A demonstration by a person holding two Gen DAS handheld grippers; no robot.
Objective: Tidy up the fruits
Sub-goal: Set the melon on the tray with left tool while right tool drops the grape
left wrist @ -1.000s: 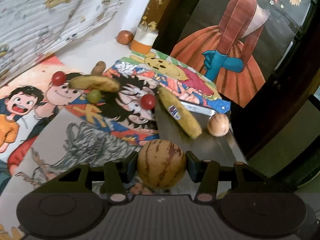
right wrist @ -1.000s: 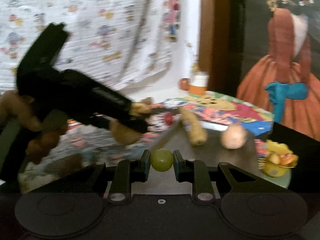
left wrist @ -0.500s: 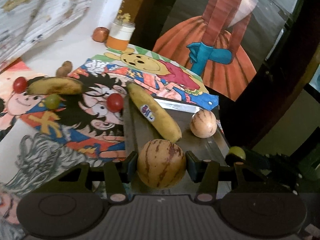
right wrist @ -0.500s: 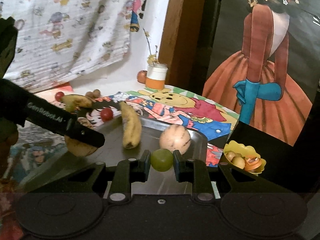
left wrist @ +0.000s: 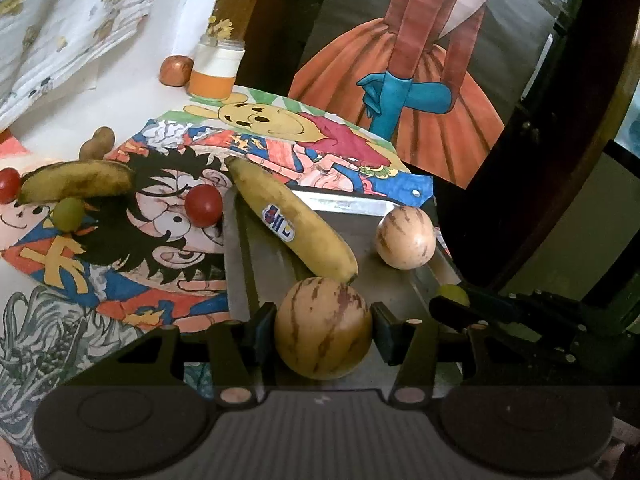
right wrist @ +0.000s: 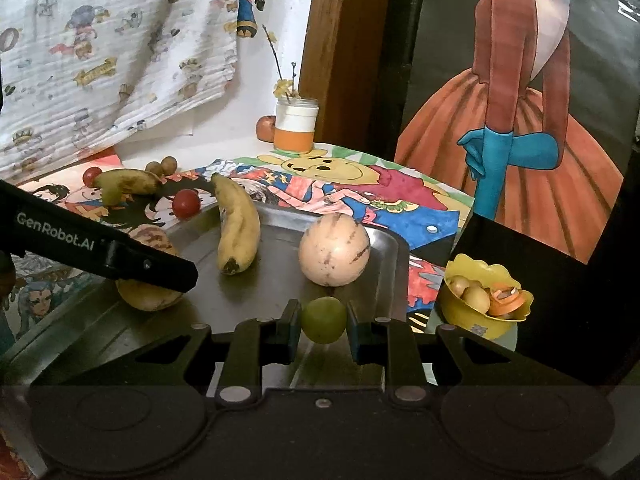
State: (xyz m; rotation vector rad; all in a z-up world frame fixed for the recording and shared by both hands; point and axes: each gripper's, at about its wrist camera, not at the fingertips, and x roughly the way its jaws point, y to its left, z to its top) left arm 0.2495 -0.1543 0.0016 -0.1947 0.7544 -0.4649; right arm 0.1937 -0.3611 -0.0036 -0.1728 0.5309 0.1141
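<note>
Over the tray [right wrist: 392,252], left gripper [left wrist: 323,330] clamps a striped melon [left wrist: 323,328], right gripper [right wrist: 323,322] a green grape [right wrist: 323,320].

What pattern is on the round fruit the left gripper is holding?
Tan-yellow skin with dark reddish-brown vertical streaks on the striped melon, clearest in the left wrist view.

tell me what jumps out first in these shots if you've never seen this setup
Two fruits held at once: the left hand-held gripper grips a striped melon over the metal tray, and the right hand-held gripper pinches a green grape at the tray's near edge. On the tray lie a banana and a second melon. Behind, bright cartoon drawings carry more fruit.
</note>
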